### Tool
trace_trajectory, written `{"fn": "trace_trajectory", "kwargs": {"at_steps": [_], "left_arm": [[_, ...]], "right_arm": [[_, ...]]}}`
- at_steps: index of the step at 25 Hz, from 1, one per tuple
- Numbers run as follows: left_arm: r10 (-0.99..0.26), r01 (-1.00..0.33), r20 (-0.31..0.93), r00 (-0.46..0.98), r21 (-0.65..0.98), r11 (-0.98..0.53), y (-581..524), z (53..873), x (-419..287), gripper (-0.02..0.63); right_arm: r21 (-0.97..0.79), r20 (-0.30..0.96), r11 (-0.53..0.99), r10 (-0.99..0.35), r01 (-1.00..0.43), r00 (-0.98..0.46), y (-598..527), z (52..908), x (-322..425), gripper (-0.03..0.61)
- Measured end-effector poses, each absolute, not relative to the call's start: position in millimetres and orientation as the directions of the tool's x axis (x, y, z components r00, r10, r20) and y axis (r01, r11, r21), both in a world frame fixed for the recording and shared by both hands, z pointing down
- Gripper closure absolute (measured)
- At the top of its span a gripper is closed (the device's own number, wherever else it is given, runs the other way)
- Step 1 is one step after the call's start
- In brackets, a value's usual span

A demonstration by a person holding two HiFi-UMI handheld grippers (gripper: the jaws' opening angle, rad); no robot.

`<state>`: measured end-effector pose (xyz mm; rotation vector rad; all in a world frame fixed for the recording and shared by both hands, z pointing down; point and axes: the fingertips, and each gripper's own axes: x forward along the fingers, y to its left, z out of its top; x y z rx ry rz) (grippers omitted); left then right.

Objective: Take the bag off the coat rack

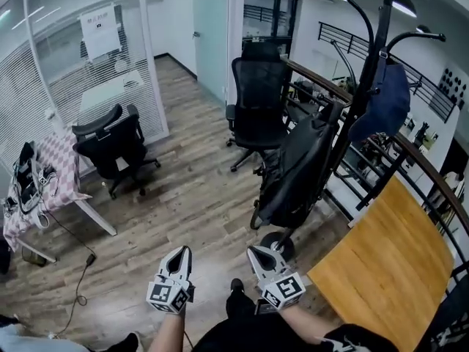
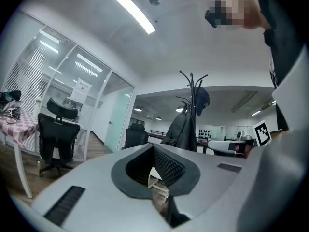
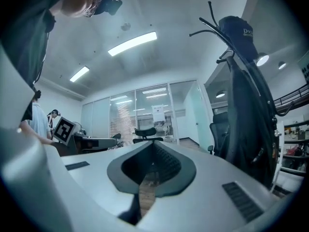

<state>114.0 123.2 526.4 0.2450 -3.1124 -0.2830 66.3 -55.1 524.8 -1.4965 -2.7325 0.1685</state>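
A black coat rack (image 1: pixel 364 79) stands on a round base at the right of the head view. A long black bag (image 1: pixel 300 169) hangs from it, and a dark blue cap (image 1: pixel 383 103) hangs higher up. My left gripper (image 1: pixel 181 256) and right gripper (image 1: pixel 258 254) are low in front of me, short of the rack's base, both shut and holding nothing. The left gripper view shows the rack (image 2: pixel 192 86) far ahead with the bag (image 2: pixel 181 129) and cap (image 2: pixel 203 98) beyond the left gripper (image 2: pixel 154 147). From the right gripper (image 3: pixel 153 144), the bag (image 3: pixel 247 124) hangs close on the right under the cap (image 3: pixel 240 33).
A black office chair (image 1: pixel 256 101) stands behind the rack and another (image 1: pixel 113 141) at the left near a glass wall. A table with a checked cloth (image 1: pixel 55 174) is at far left, a cable on the floor beside it. A wooden tabletop (image 1: pixel 396 270) and a railing lie right.
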Motion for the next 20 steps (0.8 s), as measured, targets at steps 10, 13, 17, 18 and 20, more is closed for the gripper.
{"fn": "trace_trajectory", "kwargs": {"at_steps": [10, 13, 17, 18, 20], "left_arm": [[-0.159, -0.162, -0.028, -0.987, 0.149, 0.976, 155.2, 502.2, -0.5, 0.598], [-0.154, -0.156, -0.023, -0.988, 0.164, 0.974, 163.1, 501.6, -29.6, 0.598], [-0.175, -0.177, -0.025, -0.984, 0.167, 0.97, 169.8, 505.2, -62.2, 0.598], [-0.183, -0.185, -0.027, -0.983, 0.164, 0.969, 170.6, 506.7, -69.8, 0.598], [-0.193, -0.196, -0.029, -0.981, 0.162, 0.967, 171.9, 505.3, -84.9, 0.598]], "right_arm": [[-0.104, -0.115, 0.455, 0.878, 0.884, -0.465, -1.9, 477.3, -32.4, 0.548], [-0.106, -0.125, 0.46, 0.873, 0.881, -0.471, 2.4, 472.0, -61.3, 0.547], [-0.121, -0.146, 0.489, 0.852, 0.864, -0.503, 4.2, 471.4, -95.0, 0.548], [-0.12, -0.147, 0.495, 0.848, 0.861, -0.508, 4.7, 472.1, -102.7, 0.548], [-0.116, -0.141, 0.505, 0.844, 0.856, -0.517, 6.5, 474.5, -117.9, 0.548]]}}
